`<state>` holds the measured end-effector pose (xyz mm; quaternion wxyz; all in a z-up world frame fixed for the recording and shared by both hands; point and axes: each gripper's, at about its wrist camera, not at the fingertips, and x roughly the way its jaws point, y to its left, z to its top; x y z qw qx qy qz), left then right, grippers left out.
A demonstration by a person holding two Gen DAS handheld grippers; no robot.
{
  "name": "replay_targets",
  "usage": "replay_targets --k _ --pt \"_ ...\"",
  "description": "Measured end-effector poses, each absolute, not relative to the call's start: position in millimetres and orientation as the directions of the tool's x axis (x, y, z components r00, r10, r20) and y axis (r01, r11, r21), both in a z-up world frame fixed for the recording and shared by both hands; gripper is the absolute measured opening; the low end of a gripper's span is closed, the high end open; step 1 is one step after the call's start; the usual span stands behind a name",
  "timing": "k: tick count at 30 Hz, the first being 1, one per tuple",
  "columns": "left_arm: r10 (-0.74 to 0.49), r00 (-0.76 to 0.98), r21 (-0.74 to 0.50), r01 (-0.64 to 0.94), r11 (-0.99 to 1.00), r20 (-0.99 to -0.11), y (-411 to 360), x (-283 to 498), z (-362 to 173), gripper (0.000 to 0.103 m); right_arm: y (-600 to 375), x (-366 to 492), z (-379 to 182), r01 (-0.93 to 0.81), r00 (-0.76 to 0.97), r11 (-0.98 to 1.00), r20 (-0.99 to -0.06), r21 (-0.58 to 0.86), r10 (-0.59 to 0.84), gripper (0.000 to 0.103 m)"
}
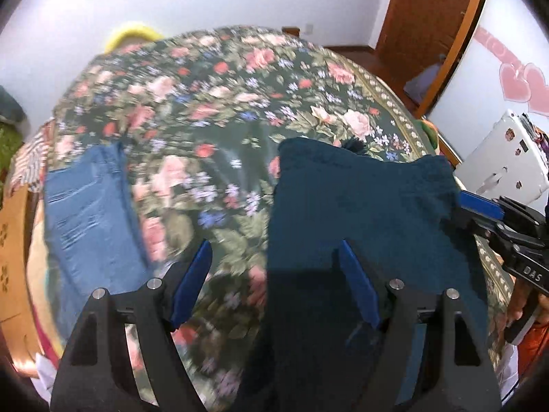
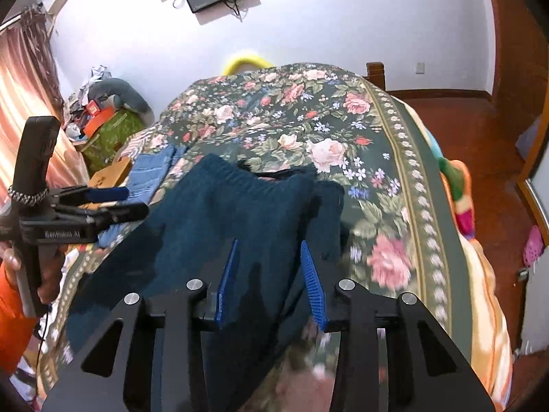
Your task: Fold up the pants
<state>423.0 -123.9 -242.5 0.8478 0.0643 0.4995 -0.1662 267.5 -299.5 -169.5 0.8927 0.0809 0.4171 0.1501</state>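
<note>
Dark teal pants (image 1: 360,206) lie on a floral bedspread (image 1: 212,110); they also show in the right wrist view (image 2: 240,213). My left gripper (image 1: 274,254) is open above the pants' left edge, empty. My right gripper (image 2: 269,250) is open over the pants' near part, empty. The right gripper (image 1: 480,209) shows at the pants' right edge in the left view. The left gripper (image 2: 120,202) shows at the pants' left edge in the right view.
Folded light blue jeans (image 1: 89,213) lie on the bed's left side, also in the right wrist view (image 2: 151,168). A cardboard box (image 2: 109,173) sits beside them. A cluttered green stand (image 2: 109,130) stands left of the bed. The bed's right edge (image 2: 446,223) drops to a wooden floor.
</note>
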Motion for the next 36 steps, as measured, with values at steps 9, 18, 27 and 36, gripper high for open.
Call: replay_targets --k 9,18,27,36 --pt "-0.144 0.484 0.020 0.318 0.948 -0.863 -132 442 -263 0.076 -302 281 -171 -0.238 0.669 0.959 -0.690 0.152 0.276 0.008" --pt "-0.119 0.489 0.051 0.321 0.946 -0.864 -125 430 -256 0.076 -309 289 -181 -0.184 0.625 0.973 -0.748 0.137 0.223 0.014" --pt "-0.200 0.505 -0.013 0.349 0.937 -0.840 -104 392 -214 0.089 -309 232 -144 -0.157 0.630 0.971 -0.740 0.178 0.238 0.060" --pt "-0.240 0.267 -0.126 0.384 0.915 -0.933 -97 373 -268 0.090 -294 189 -191 -0.116 0.500 0.929 -0.788 0.350 0.359 0.068"
